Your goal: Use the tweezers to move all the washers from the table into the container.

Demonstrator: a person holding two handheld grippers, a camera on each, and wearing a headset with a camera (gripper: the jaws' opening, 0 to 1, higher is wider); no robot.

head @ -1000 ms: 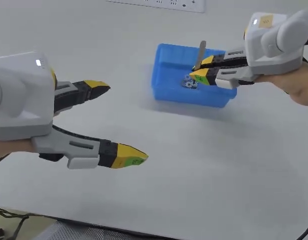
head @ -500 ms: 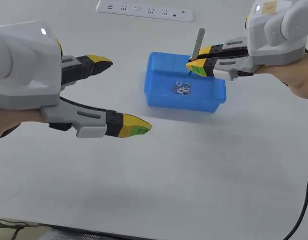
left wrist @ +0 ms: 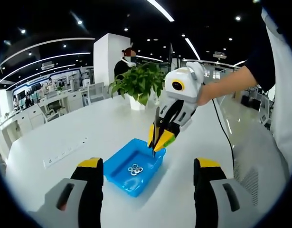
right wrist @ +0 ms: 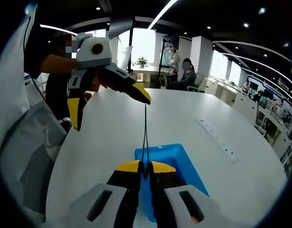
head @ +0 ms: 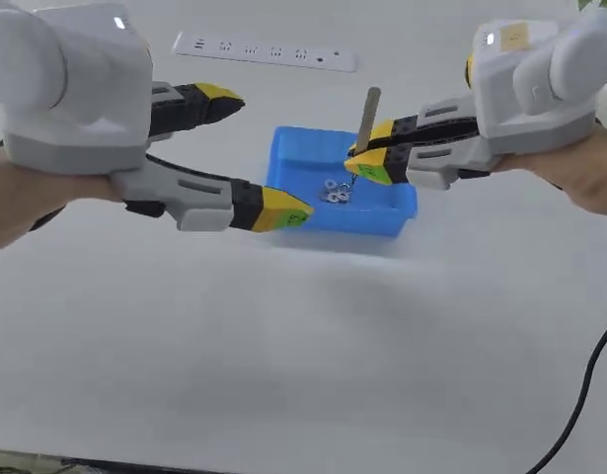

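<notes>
A blue container sits on the white table with several metal washers lying in a cluster inside it. My right gripper hovers over the container, shut on a pair of grey tweezers whose upper end sticks up above the jaws. In the right gripper view the tweezers run forward from the closed jaws over the container. My left gripper is open and holds nothing, its lower fingertip close to the container's front left corner. The left gripper view looks down on the washers and the container.
A white power strip lies on the table behind the container. Bare table top stretches in front of the container and to both sides. A potted plant stands at the table's far end, with people seated beyond.
My open left gripper has come up and in beside the container. The right gripper stays shut on the tweezers over the container. The head view has shifted.
</notes>
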